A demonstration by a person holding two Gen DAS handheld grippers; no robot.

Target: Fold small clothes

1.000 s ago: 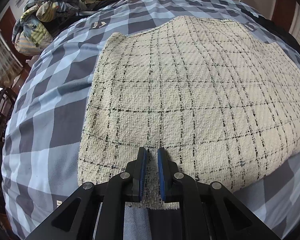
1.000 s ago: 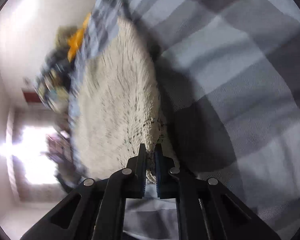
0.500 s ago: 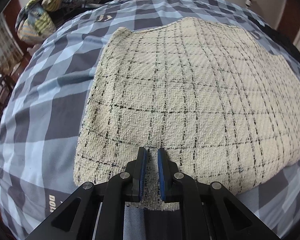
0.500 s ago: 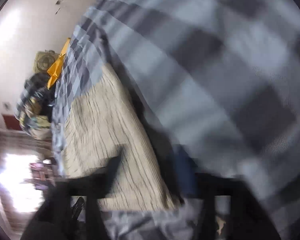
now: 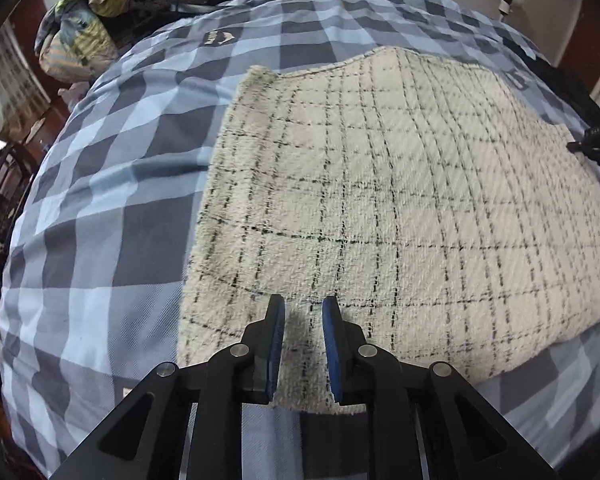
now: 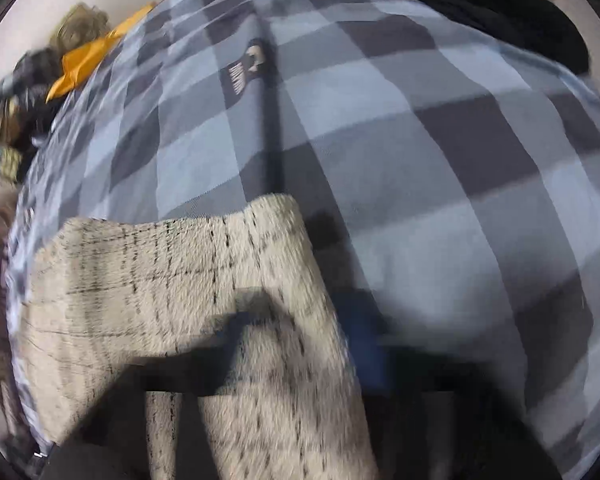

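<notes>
At the cloth (image 5: 400, 200)'s near hem, the left hand-held gripper (image 5: 303, 320) is opening astride it; the cloth stretches rightward to the right hand-held gripper (image 6: 304, 316), blurred, seemingly spread.

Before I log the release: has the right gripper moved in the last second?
Yes: right gripper left the cream cloth's near corner, travelling along its edge toward the bedspread logo.
</notes>
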